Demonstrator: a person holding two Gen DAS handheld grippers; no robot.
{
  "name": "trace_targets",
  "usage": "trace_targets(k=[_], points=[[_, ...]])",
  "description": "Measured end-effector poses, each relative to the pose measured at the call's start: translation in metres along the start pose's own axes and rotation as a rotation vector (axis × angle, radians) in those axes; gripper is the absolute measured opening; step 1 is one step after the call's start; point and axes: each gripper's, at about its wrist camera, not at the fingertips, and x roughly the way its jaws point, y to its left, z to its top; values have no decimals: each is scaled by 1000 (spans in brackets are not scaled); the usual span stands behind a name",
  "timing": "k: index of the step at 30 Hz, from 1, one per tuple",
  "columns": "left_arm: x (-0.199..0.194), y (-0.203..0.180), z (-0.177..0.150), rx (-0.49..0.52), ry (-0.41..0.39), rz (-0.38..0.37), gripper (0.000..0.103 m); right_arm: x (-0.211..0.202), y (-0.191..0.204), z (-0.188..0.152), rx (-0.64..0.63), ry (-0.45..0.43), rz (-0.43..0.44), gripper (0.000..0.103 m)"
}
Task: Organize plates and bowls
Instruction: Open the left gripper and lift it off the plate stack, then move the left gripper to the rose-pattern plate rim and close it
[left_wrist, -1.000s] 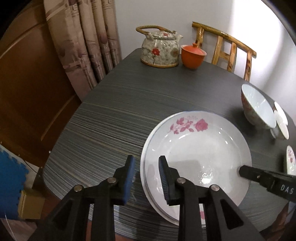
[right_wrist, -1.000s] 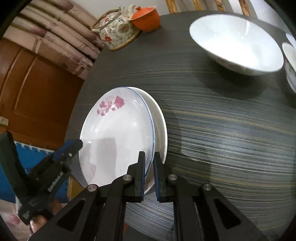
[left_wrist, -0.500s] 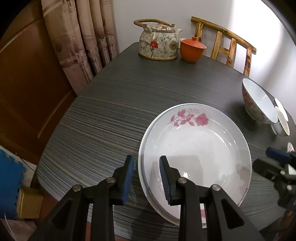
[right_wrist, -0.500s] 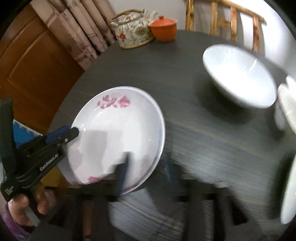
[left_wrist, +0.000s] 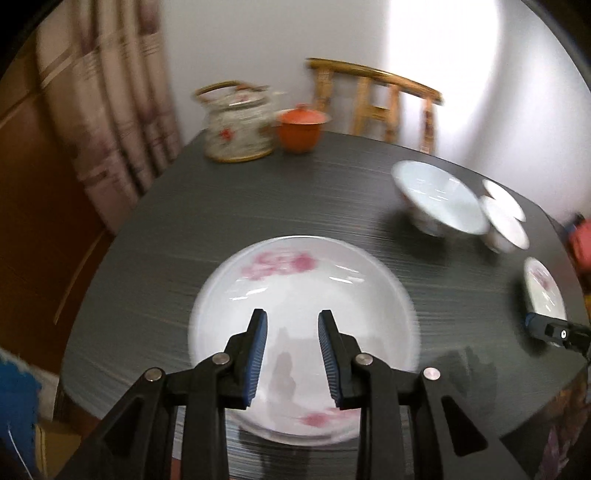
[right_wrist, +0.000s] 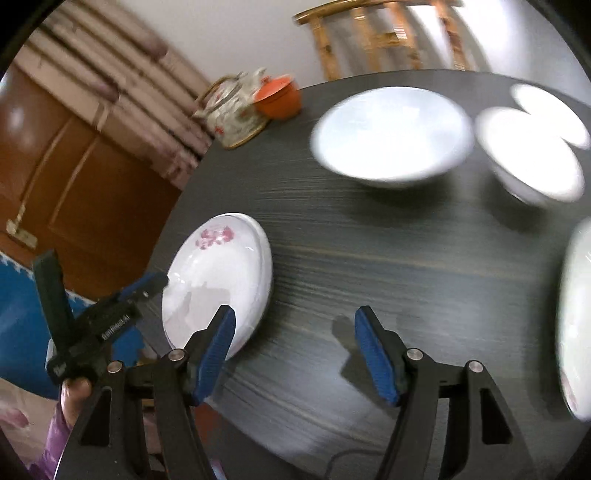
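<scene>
From the left wrist we see the left gripper (left_wrist: 292, 354) poised above the stacked floral plates (left_wrist: 303, 280) on the dark table (left_wrist: 258, 199) — its jaws part open with nothing between them. A large white bowl (left_wrist: 439, 206) sits far right, two small bowls (left_wrist: 504, 225) just beside it, a small plate (left_wrist: 545, 291) nearer.

From the right wrist we see the right gripper (right_wrist: 295, 354) over bare tabletop right of the plates — its jaws have just been opening and stand wide, empty. The teapot (right_wrist: 234, 110) and orange lidded cup (right_wrist: 279, 98) stand at the far edge.
</scene>
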Motion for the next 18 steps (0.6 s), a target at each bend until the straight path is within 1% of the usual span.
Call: trace_targets(k=[1, 3, 5, 6, 8, 10, 11, 13, 18], points=[[-2, -15, 1, 32, 9, -21, 29, -12, -12, -6, 19, -16, -10, 65], [-3, -38, 3, 61, 20, -54, 29, -38, -42, -18, 70, -49, -36, 65], [-3, -64, 6, 75, 34, -112, 30, -72, -76, -33, 141, -100, -72, 64], [-2, -76, 8, 77, 43, -146, 32, -83, -87, -36, 164, -118, -84, 64], [2, -104, 12, 85, 62, -214, 33, -112, -113, -46, 211, -161, -132, 62], [8, -132, 16, 97, 80, -262, 34, -135, -133, -51, 238, -201, -172, 61], [12, -145, 17, 101, 93, -287, 34, -146, -144, -53, 249, -217, -211, 61], [23, -173, 22, 101, 119, -338, 34, -160, -161, -55, 263, -237, -255, 60], [55, -229, 27, 95, 214, -437, 34, -169, -198, -57, 314, -233, -278, 59]])
